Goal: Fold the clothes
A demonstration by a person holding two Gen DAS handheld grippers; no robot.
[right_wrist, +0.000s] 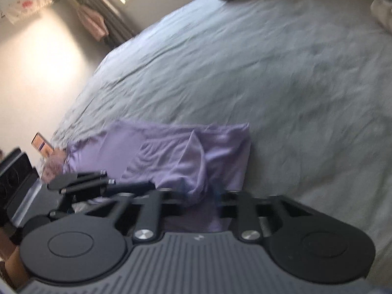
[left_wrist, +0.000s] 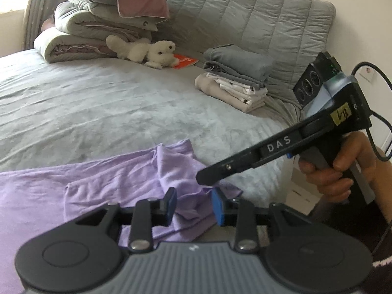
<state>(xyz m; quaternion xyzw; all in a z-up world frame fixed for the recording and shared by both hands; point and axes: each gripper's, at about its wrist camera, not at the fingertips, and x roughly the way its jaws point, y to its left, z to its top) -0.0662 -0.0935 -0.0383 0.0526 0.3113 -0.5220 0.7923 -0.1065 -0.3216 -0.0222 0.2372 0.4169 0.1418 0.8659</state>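
A lilac garment (left_wrist: 110, 178) (right_wrist: 171, 147) lies crumpled at the near edge of the grey bed (left_wrist: 98, 103). One corner of it is bunched up toward both grippers. My left gripper (left_wrist: 194, 204) is open, its blue pads (left_wrist: 218, 205) apart over a loose fold of the cloth and not pressing on it. My right gripper (left_wrist: 204, 180), held by a hand (left_wrist: 330, 176), comes in from the right with its tip on the same bunched corner. In the right wrist view a fold of the lilac cloth is drawn up between the fingers of the right gripper (right_wrist: 198, 193) and hides their pads.
A stack of folded grey and white clothes (left_wrist: 235, 78) sits at the back right by the quilted headboard (left_wrist: 245, 12). A white plush toy (left_wrist: 152, 51), an orange booklet (left_wrist: 185, 61) and piled bedding (left_wrist: 98, 24) lie at the back left. The bed's right edge drops off near the hand.
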